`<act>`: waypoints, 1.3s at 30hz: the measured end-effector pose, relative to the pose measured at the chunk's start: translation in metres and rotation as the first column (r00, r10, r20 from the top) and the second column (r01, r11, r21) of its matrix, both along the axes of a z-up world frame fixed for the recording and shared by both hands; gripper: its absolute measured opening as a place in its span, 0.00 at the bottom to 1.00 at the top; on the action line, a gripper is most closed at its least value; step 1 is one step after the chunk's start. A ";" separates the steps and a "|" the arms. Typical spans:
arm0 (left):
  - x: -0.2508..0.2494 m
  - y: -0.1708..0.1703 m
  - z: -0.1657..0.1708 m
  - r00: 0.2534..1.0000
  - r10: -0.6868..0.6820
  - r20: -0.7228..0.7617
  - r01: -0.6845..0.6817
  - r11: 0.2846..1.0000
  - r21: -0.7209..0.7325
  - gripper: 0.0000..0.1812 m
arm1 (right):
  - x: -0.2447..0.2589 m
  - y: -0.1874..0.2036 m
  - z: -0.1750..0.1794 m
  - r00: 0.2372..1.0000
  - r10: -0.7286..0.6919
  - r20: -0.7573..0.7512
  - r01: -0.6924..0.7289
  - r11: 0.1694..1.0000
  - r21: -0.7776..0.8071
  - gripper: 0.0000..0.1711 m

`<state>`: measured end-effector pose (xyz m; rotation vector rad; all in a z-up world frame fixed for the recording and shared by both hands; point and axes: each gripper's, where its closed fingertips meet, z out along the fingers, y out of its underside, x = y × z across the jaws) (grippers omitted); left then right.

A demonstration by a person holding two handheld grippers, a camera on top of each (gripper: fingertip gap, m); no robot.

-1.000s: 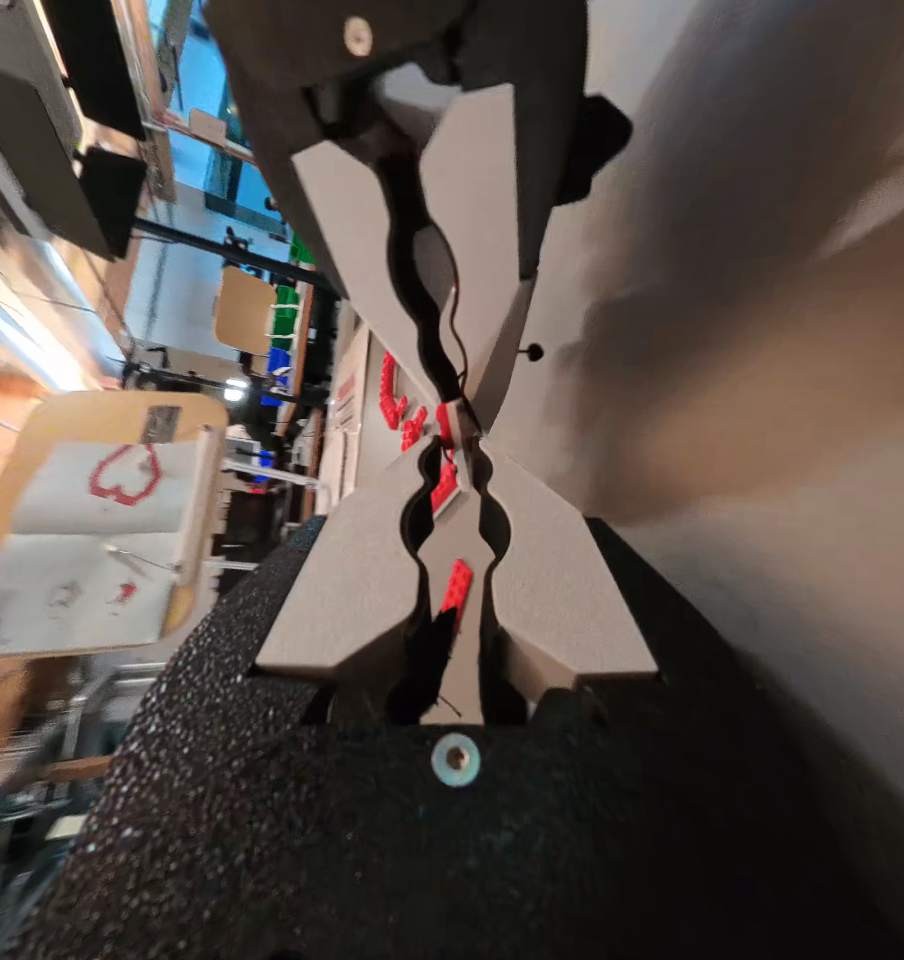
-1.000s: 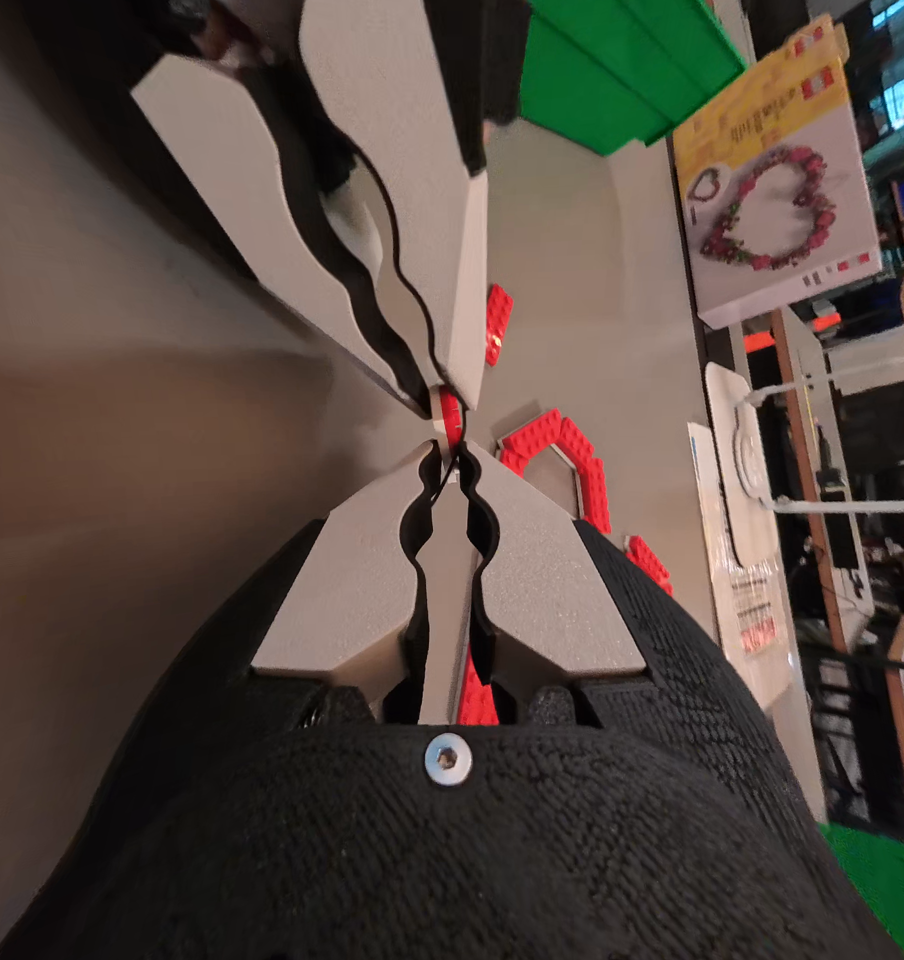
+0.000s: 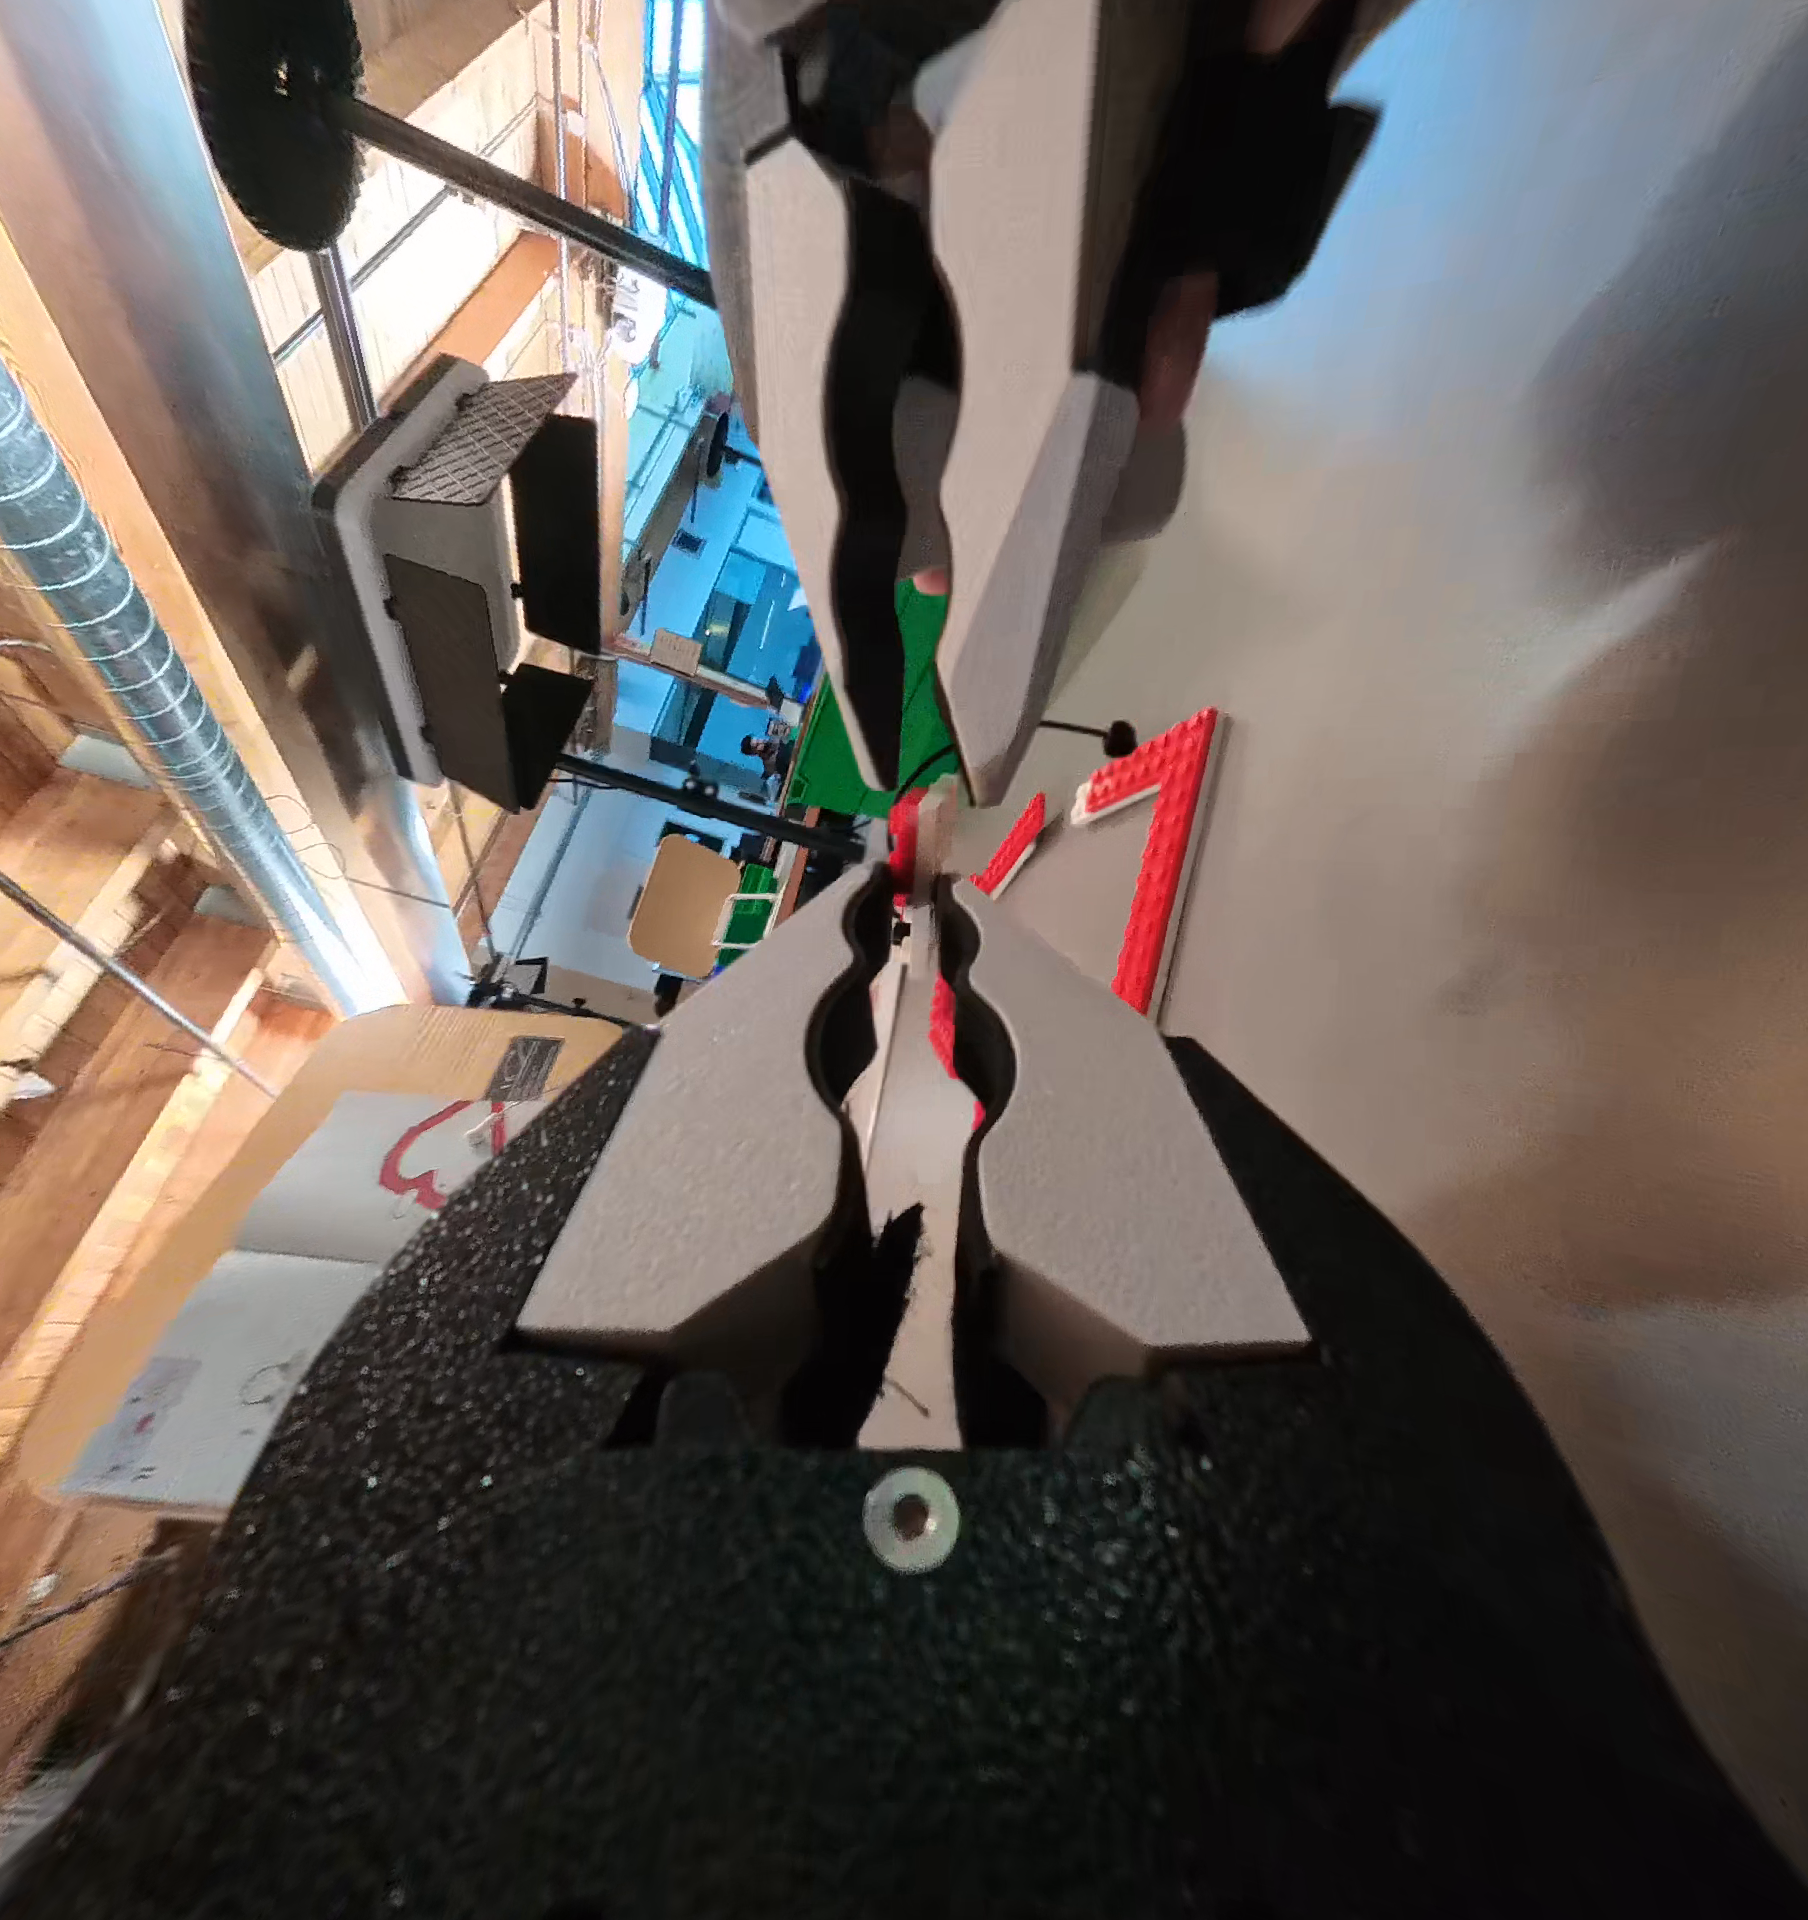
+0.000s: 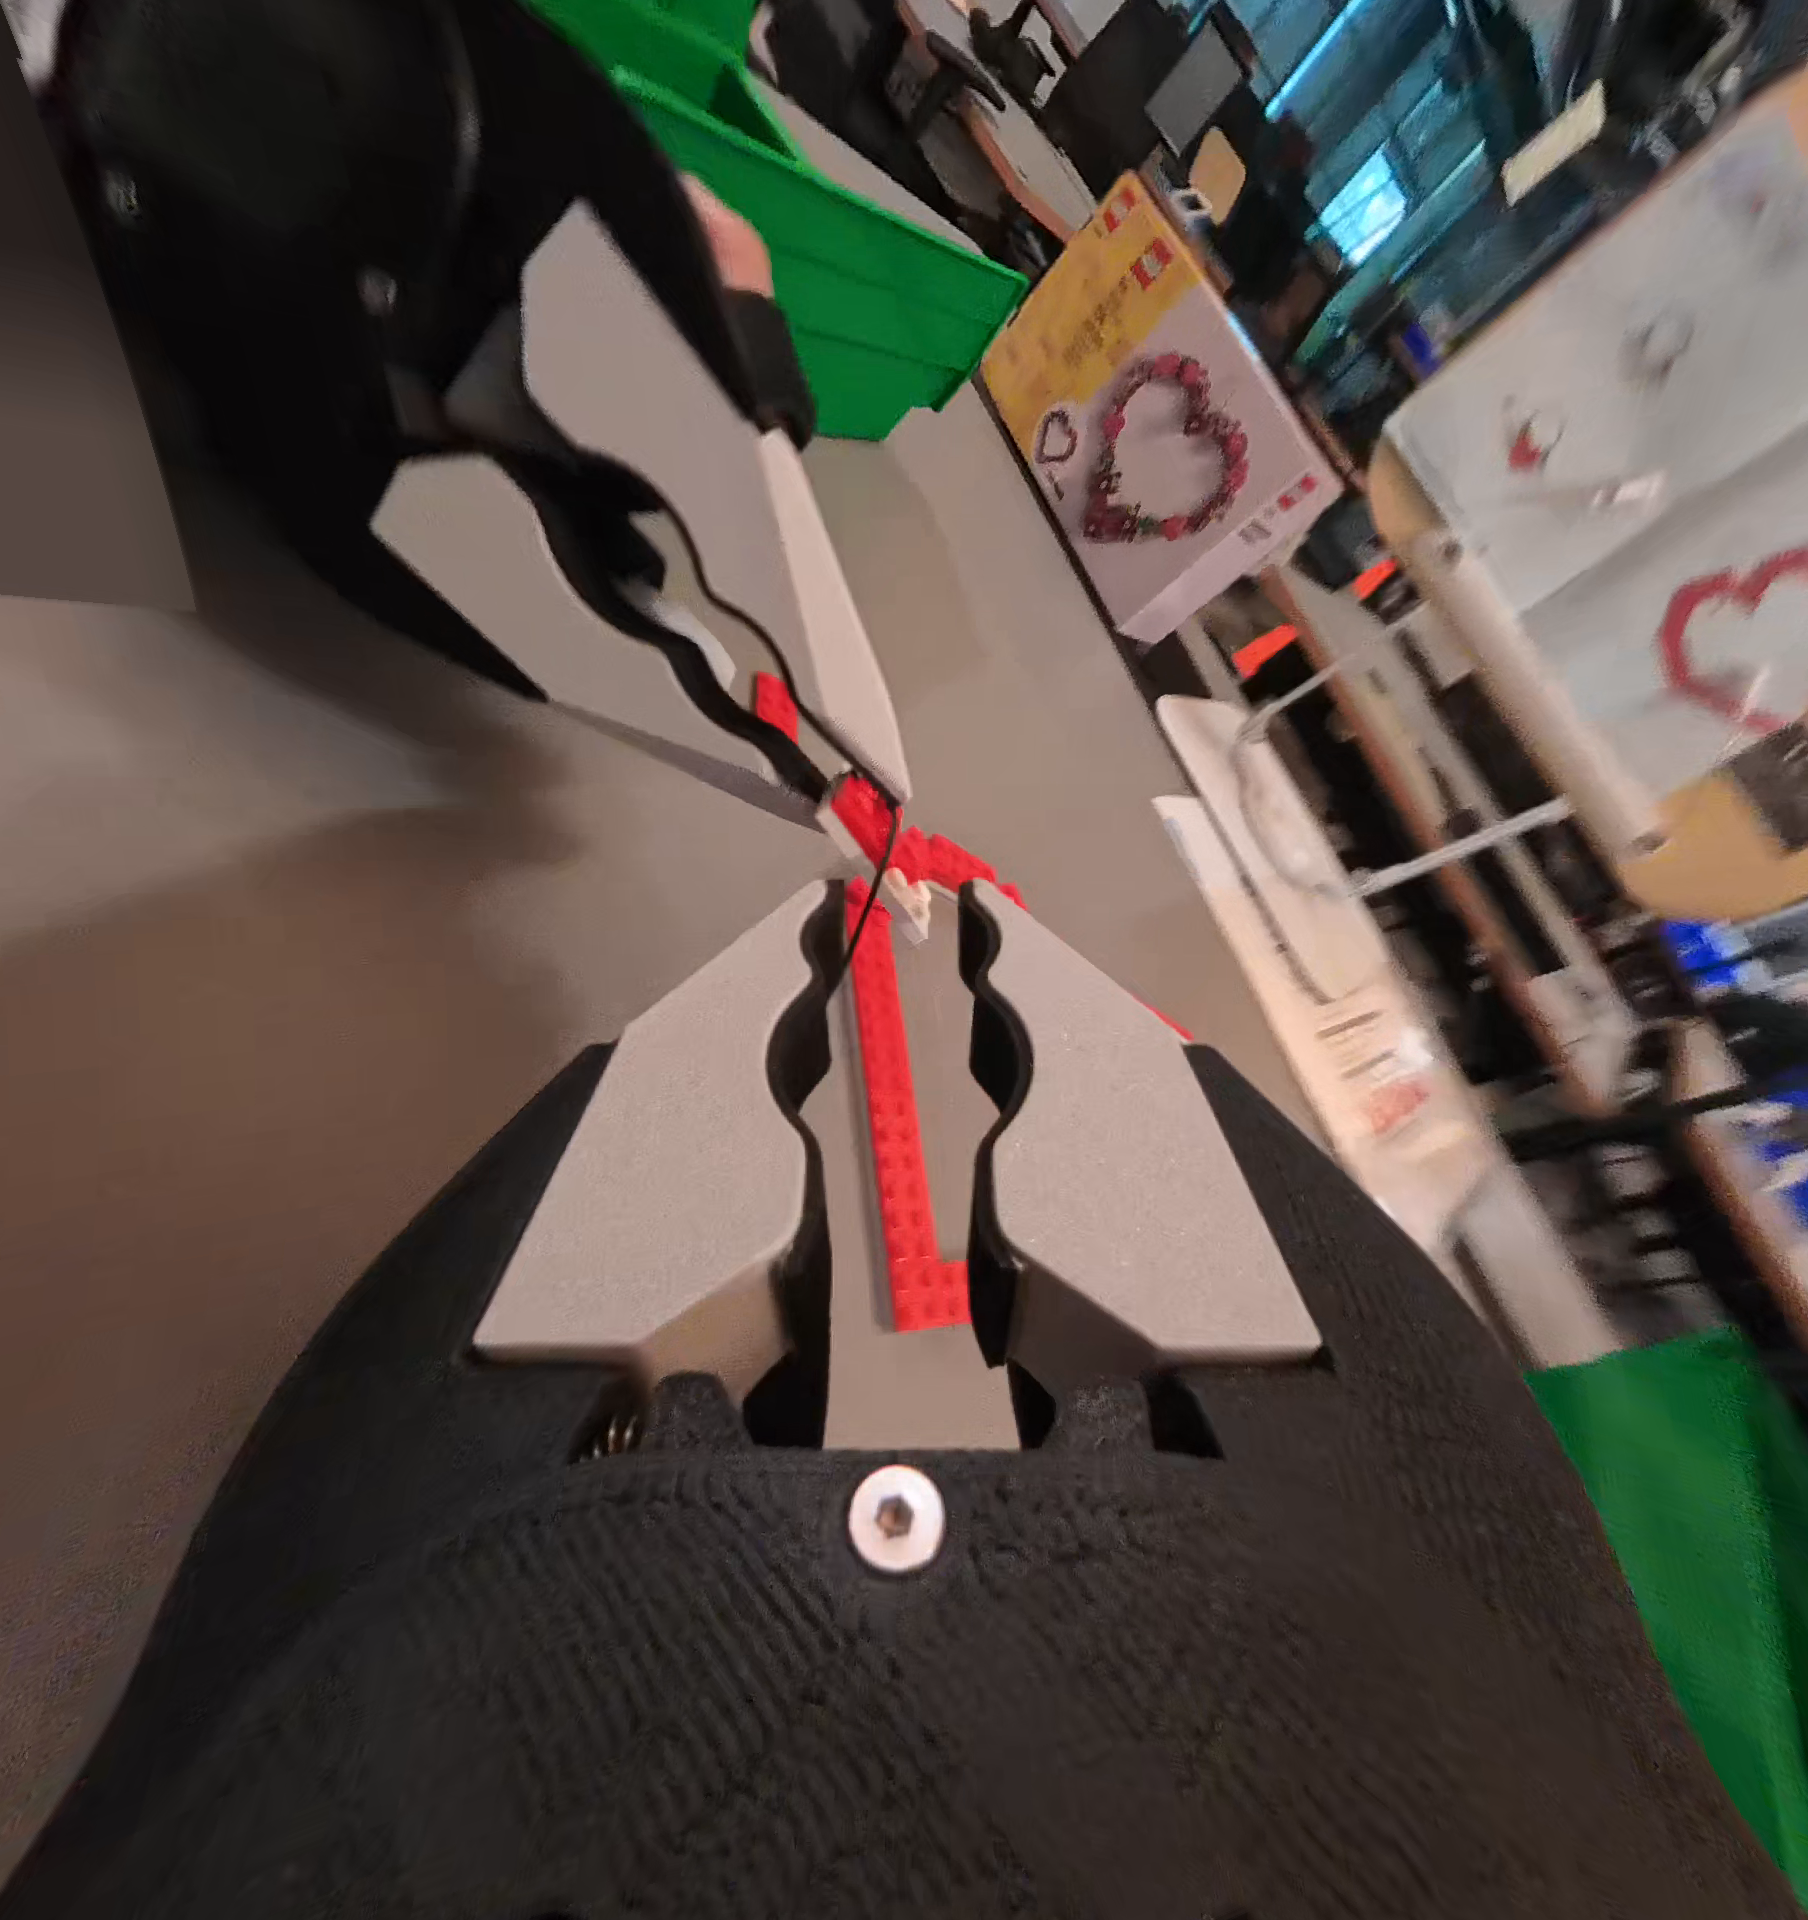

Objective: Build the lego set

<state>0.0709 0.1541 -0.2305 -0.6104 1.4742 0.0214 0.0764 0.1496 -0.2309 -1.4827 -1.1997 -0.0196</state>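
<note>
Grey matte tabletop (image 4: pixel 1025 644), green plastic bins (image 4: pixel 858 281) and a yellow-and-white set box with a heart picture (image 4: pixel 1160 457) at its far edge. Left gripper (image 4: pixel 864 805) is clenched on a small red-and-white lego piece (image 4: pixel 858 808), tip to tip with the right gripper (image 4: pixel 895 894), whose fingers stand parted, gripping nothing. Long red studded lego strip with white underside (image 4: pixel 895 1122) lies on the table beneath the right gripper; more red pieces (image 3: pixel 1170 862) lie nearby.

Smooth grey desk (image 4: pixel 993 582) w/ green plastic bin (image 4: pixel 858 281) at far side. Yellow-and-white cardboard box (image 4: pixel 1180 436) w/ heart wreath pic stands at desk edge. Ribbed silver duct (image 3: pixel 79 561) and black-and-white boxy unit (image 3: pixel 453 571) overhead. Tan chair back (image 3: pixel 676 920) in bkgd.
</note>
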 end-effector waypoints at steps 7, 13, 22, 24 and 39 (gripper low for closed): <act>-0.008 -0.005 0.009 0.992 -0.087 0.089 0.099 0.984 -0.151 0.04 | -0.010 0.001 0.004 0.981 0.013 0.195 -0.048 0.983 0.174 0.02; -0.009 -0.010 0.018 0.992 -0.067 0.105 0.082 0.987 -0.141 0.12 | -0.003 0.012 0.004 0.971 -0.061 0.230 0.020 0.984 0.178 0.02; -0.006 -0.003 0.008 0.999 0.024 0.028 -0.024 1.000 0.011 0.05 | -0.006 0.015 -0.001 0.960 -0.080 0.269 0.027 0.981 0.195 0.02; -0.005 -0.002 0.008 0.999 0.038 0.031 -0.039 0.999 0.038 0.05 | -0.006 0.015 -0.002 0.957 -0.081 0.280 0.025 0.980 0.199 0.02; -0.004 0.000 0.006 0.998 0.045 0.036 -0.045 0.999 -0.008 0.10 | -0.009 0.018 -0.005 0.951 -0.068 0.301 0.009 0.982 0.191 0.02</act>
